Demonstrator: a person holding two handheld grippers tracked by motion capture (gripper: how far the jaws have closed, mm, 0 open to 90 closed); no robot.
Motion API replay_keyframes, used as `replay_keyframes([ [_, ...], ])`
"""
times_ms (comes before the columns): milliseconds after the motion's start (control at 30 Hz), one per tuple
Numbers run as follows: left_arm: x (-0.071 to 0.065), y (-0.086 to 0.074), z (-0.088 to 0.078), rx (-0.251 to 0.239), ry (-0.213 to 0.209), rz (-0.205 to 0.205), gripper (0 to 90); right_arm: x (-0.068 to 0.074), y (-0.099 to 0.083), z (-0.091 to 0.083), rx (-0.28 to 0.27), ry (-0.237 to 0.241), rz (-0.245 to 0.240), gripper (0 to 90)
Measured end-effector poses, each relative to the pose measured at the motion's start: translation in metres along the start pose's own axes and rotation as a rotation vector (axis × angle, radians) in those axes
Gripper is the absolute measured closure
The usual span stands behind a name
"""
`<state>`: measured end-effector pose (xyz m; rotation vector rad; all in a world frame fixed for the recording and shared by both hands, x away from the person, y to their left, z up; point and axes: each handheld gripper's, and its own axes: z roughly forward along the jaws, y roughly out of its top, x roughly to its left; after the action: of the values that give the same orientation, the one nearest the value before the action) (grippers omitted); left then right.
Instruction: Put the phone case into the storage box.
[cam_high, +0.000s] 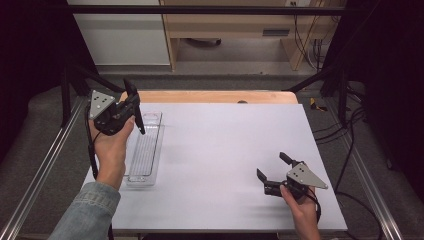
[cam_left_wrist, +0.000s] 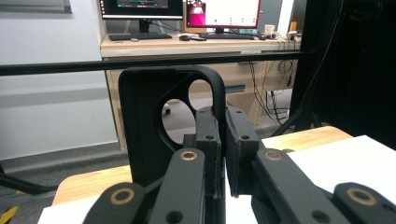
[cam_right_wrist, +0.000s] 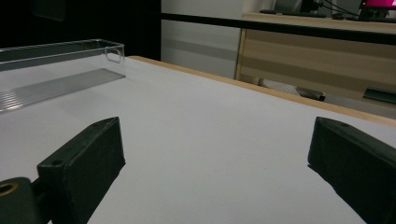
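My left gripper (cam_high: 134, 107) is raised over the table's left side, above a long clear plastic tray (cam_high: 145, 150). Its jaws are shut on a thin black phone case (cam_high: 131, 91) that stands upright on edge. In the left gripper view the case (cam_left_wrist: 144, 126) shows a rounded corner and a camera cut-out, with the pads of the left gripper (cam_left_wrist: 223, 140) pinching its right edge. My right gripper (cam_high: 272, 167) rests low near the table's front right, open and holding nothing. In the right gripper view the right gripper's (cam_right_wrist: 215, 144) jaws stand wide apart over bare white surface, the tray (cam_right_wrist: 56, 51) far off at the left.
A white sheet (cam_high: 225, 150) covers the wooden table top. Black frame bars (cam_high: 200, 10) cross behind the table, and metal rails (cam_high: 45, 165) run along both sides. Cables (cam_high: 350, 125) hang at the right; a desk with monitors (cam_left_wrist: 187, 9) stands beyond.
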<state>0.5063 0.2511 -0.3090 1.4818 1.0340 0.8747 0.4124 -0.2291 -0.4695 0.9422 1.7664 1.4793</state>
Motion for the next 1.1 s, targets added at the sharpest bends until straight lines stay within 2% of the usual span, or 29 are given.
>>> replay_keyframes([
  [267, 0.006, -0.003, 0.005, 0.004, 0.014, -0.037, 84.6, 0.0, 0.0, 0.001, 0.001, 0.004, 0.005, 3.7],
  [1100, 0.009, -0.009, 0.017, 0.024, 0.038, -0.014, 84.6, -0.001, 0.0, 0.0, 0.001, 0.005, 0.012, 3.6],
])
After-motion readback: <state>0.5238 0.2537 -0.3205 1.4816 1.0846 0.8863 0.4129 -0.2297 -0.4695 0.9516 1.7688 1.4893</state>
